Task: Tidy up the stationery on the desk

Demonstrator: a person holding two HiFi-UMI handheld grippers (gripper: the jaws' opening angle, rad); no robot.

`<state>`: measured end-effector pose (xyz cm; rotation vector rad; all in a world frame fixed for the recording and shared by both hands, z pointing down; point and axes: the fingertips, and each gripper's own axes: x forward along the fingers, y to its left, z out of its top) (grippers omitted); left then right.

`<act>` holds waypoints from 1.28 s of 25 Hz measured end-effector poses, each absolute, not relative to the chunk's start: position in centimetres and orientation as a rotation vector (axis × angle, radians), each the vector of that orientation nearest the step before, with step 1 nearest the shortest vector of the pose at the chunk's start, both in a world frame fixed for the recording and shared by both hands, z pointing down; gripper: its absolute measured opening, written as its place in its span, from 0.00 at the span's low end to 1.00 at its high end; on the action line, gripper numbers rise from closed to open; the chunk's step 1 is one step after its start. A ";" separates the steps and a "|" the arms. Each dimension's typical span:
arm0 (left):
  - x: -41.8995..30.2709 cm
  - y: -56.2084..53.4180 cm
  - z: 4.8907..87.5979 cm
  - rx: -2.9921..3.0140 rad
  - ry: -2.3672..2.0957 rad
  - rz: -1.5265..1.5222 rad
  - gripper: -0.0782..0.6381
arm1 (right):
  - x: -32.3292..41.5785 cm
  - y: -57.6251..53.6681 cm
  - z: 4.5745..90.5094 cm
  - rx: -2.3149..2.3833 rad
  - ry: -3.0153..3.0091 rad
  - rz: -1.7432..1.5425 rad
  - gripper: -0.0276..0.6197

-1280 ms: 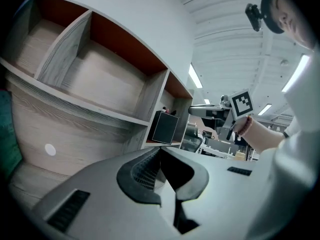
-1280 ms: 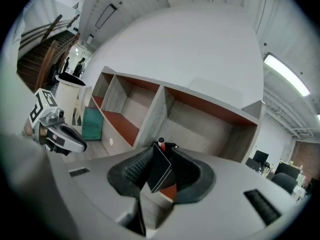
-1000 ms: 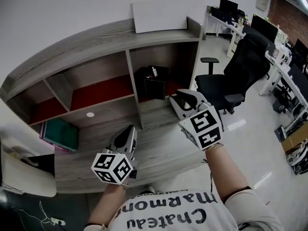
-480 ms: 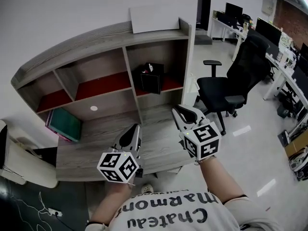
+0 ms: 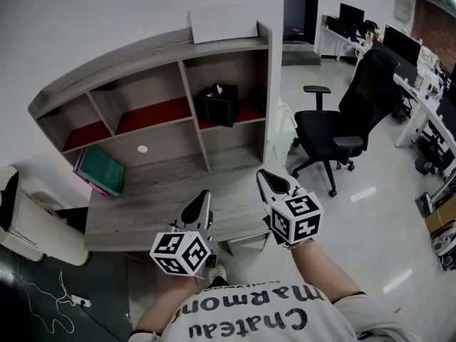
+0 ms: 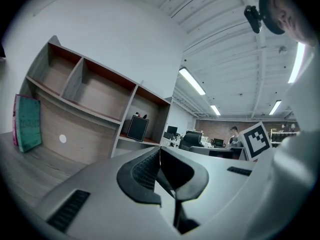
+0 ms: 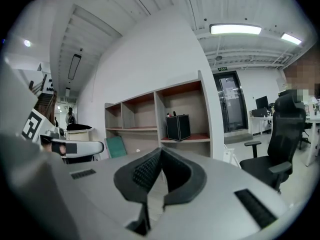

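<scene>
From the head view, we see the left gripper [image 5: 204, 194] and right gripper [image 5: 262, 174] side by side over the near edge of the table [image 5: 157, 191], well apart from any stationery. A teal book [image 5: 100, 171] stands on edge at the table's far left against the back panel, and a black pen holder [image 5: 219, 105] sits in the right compartment of the shelf unit [image 5: 142, 55]. In the left gripper view, the jaws are pressed together with nothing in them. The book [image 6: 27, 121] looks thin and flat, so we judge it light, stiff and smooth-covered. We would pinch it across its free upper edge, deep enough that it cannot slip. In the right gripper view, the jaws have just closed on nothing. The pen holder [image 7: 178, 127] looks like a rigid, light box with items poking out of the top. We would take it by one wall at the rim and keep it upright, since the contents look loose.
</scene>
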<state>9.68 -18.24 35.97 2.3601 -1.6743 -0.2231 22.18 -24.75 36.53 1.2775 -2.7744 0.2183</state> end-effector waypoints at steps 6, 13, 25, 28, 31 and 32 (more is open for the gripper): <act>10.0 -15.8 37.6 2.298 -1.722 -0.203 0.13 | 23.0 -22.7 38.4 1.243 -2.737 0.231 0.06; 10.5 -14.0 39.3 2.237 -1.738 -0.194 0.13 | 22.9 -20.8 40.9 1.150 -2.707 0.251 0.06; 10.5 -11.8 40.0 2.200 -1.770 -0.188 0.13 | 22.2 -18.5 42.0 1.058 -2.707 0.235 0.06; 10.7 -11.3 40.0 2.203 -1.773 -0.194 0.13 | 22.5 -18.1 41.9 1.071 -2.710 0.235 0.06; 10.8 -10.7 39.8 2.209 -1.774 -0.201 0.13 | 22.8 -17.4 41.8 1.079 -2.710 0.230 0.06; 10.9 -10.5 39.7 2.212 -1.772 -0.202 0.13 | 22.9 -17.2 41.8 1.081 -2.709 0.229 0.06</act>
